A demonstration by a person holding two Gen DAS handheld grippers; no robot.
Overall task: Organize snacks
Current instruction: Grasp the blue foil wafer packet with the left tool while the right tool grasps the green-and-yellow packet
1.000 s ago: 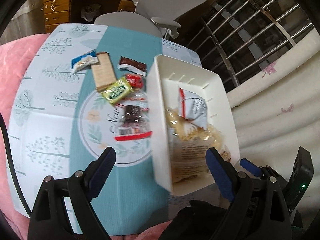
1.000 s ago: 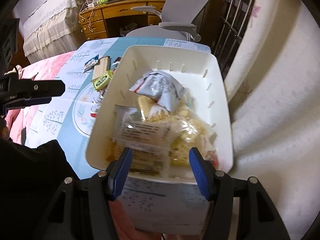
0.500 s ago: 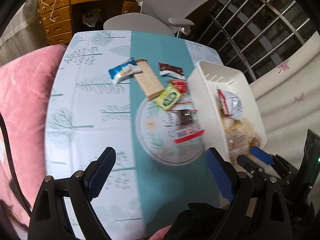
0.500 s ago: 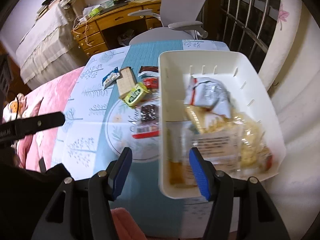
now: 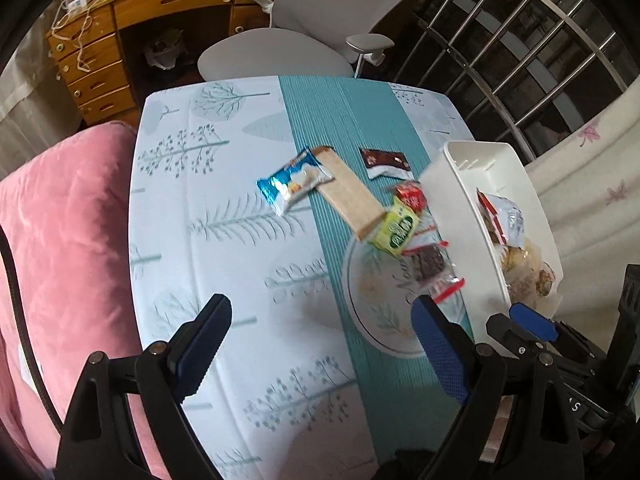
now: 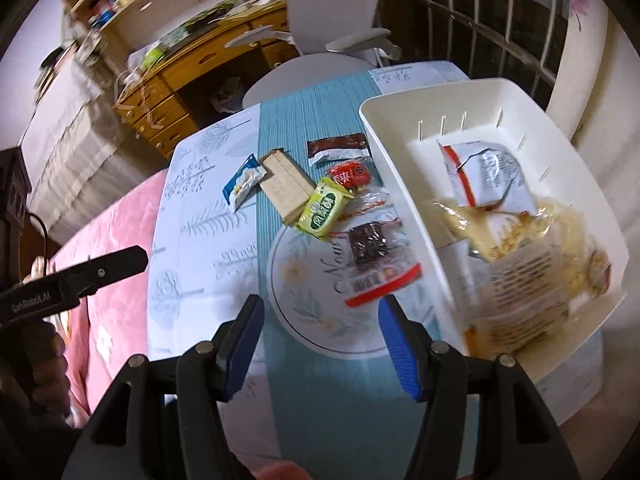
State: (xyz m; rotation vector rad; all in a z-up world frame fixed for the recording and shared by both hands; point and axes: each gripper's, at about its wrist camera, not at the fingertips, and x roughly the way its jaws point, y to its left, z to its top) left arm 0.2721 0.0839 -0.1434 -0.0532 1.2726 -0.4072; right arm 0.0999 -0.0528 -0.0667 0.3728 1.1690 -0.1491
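Snacks lie loose beside a partly filled white bin

Snacks are spread over the middle of the surface (image 6: 200, 240), which wears a pale cloth printed with trees and a teal strip down its centre. A blue-and-white packet (image 6: 244, 181) lies farthest left, touching a long tan wafer bar (image 6: 286, 186). A yellow-green packet (image 6: 323, 210) rests against the near end of that bar, with a small red packet (image 6: 351, 175) just behind it and a dark brown packet (image 6: 338, 147) farther back. A clear wrapper holding a dark brownie (image 6: 370, 258), edged in red, lies nearest the camera, just beside the bin.

The white bin (image 6: 400, 168) stands at the right edge of the surface and holds a grey-and-red bag (image 6: 486, 176) at the back and a clear bag of pale puffed pieces (image 6: 516, 248) in front of it.

The left gripper (image 5: 320, 344) hovers over bare cloth at the near left, its blue-padded jaws spread wide and holding nothing. The right gripper (image 6: 322, 344) hangs above the printed circle on the teal strip, near the brownie wrapper, its jaws also wide apart and holding nothing.

Behind the surface stand a grey chair (image 5: 320, 28) and a wooden desk (image 5: 104, 64); a pink cushion (image 5: 60, 240) lies at the left.
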